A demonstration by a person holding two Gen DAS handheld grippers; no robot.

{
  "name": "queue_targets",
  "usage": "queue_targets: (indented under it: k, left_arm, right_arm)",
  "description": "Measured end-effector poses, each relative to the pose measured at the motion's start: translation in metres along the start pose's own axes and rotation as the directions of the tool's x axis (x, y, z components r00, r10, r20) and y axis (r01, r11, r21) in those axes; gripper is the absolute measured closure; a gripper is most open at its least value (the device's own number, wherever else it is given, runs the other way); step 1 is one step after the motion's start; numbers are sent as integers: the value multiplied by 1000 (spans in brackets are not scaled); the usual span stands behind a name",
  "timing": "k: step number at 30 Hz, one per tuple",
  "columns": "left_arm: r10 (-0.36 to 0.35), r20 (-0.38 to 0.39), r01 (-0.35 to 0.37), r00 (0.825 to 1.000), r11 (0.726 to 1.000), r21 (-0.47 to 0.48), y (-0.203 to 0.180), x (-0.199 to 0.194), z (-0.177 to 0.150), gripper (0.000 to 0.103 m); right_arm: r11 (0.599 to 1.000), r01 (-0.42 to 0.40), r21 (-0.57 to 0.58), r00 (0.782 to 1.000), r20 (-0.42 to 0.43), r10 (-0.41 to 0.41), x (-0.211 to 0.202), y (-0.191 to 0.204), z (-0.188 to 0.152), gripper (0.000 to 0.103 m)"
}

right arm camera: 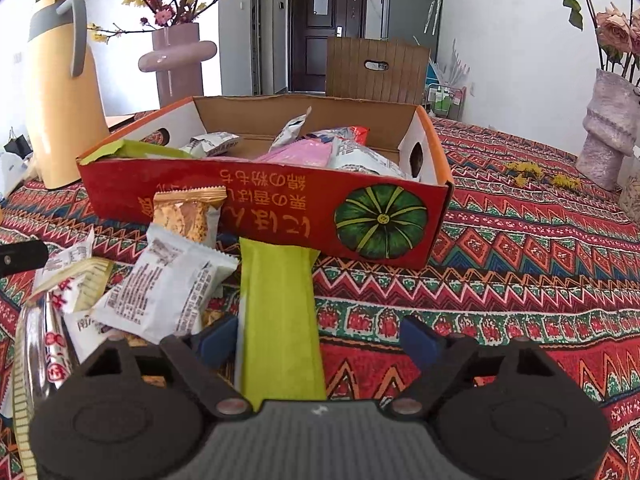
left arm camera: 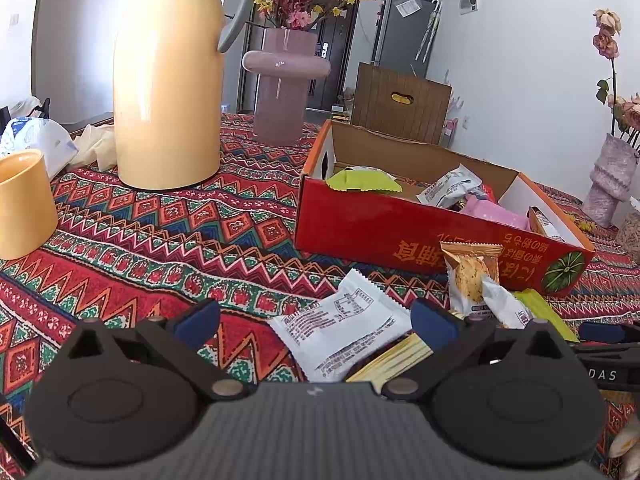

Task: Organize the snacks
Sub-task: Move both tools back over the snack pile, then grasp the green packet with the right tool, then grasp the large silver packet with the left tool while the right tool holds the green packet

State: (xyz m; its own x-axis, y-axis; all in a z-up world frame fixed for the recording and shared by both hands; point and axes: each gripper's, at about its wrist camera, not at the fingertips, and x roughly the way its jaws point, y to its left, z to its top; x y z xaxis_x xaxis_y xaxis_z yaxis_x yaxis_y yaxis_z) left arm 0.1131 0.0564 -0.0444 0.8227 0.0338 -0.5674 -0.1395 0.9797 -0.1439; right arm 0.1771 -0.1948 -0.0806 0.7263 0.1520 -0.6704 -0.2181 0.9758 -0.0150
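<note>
A red cardboard box (left arm camera: 360, 224) (right arm camera: 256, 200) with a pumpkin picture holds several snack packets. Loose packets lie on the cloth in front of it: a white packet (left arm camera: 340, 332) (right arm camera: 168, 284), an orange biscuit packet (left arm camera: 470, 272) (right arm camera: 188, 212), a long green packet (right arm camera: 280, 312) and a yellow striped one (left arm camera: 396, 356). My left gripper (left arm camera: 316, 322) is open, low over the cloth, with the white packet between its fingers. My right gripper (right arm camera: 318, 340) is open around the near end of the green packet; its left pad (right arm camera: 218, 340) sits at the packet's edge and the right pad stands clear.
A tall yellow thermos (left arm camera: 168, 92), a yellow cup (left arm camera: 22, 204), a mauve vase (left arm camera: 284, 84) and a white bag (left arm camera: 36, 140) stand left of the box. A textured vase (right arm camera: 608, 132) stands at the far right. A brown chair back (right arm camera: 376, 68) rises behind the table.
</note>
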Motion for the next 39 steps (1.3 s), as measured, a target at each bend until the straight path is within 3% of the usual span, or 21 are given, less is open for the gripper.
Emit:
queue_targets:
  k: [2, 10, 12, 14, 15, 20, 28, 39]
  left_arm:
    - [-1, -1, 1, 1000, 1000, -1, 0, 0, 0, 0]
    - [1, -5, -1, 1000, 1000, -2, 0, 1, -1, 0]
    - [0, -6, 0, 1000, 1000, -2, 1, 1, -1, 0]
    - [1, -9, -1, 1000, 1000, -2, 1, 1, -1, 0]
    - [1, -10, -1, 1000, 1000, -2, 1, 2, -1, 0]
    - [3, -15, -3, 1000, 1000, -5, 1, 3, -1, 0]
    - [3, -20, -3, 1000, 1000, -6, 1, 4, -1, 0]
    - [37, -23, -37, 999, 999, -1, -2, -6, 1, 0]
  right_arm:
    - [1000, -7, 1, 1000, -3, 7, 2, 0, -1, 27]
    - [999, -32, 0, 999, -2, 32, 2, -3, -3, 27]
    - [999, -44, -9, 999, 2, 44, -1, -2, -3, 35]
    - [998, -65, -23, 998, 7, 65, -5, 0, -3, 63]
    - [997, -74, -30, 997, 8, 74, -7, 2, -4, 66]
    - [998, -65, -23, 997, 32, 65, -16, 3, -10, 69]
    - [999, -9, 54, 989, 146, 1, -52, -16, -26, 69]
    - [991, 7, 135, 985, 167, -30, -55, -33, -45, 69]
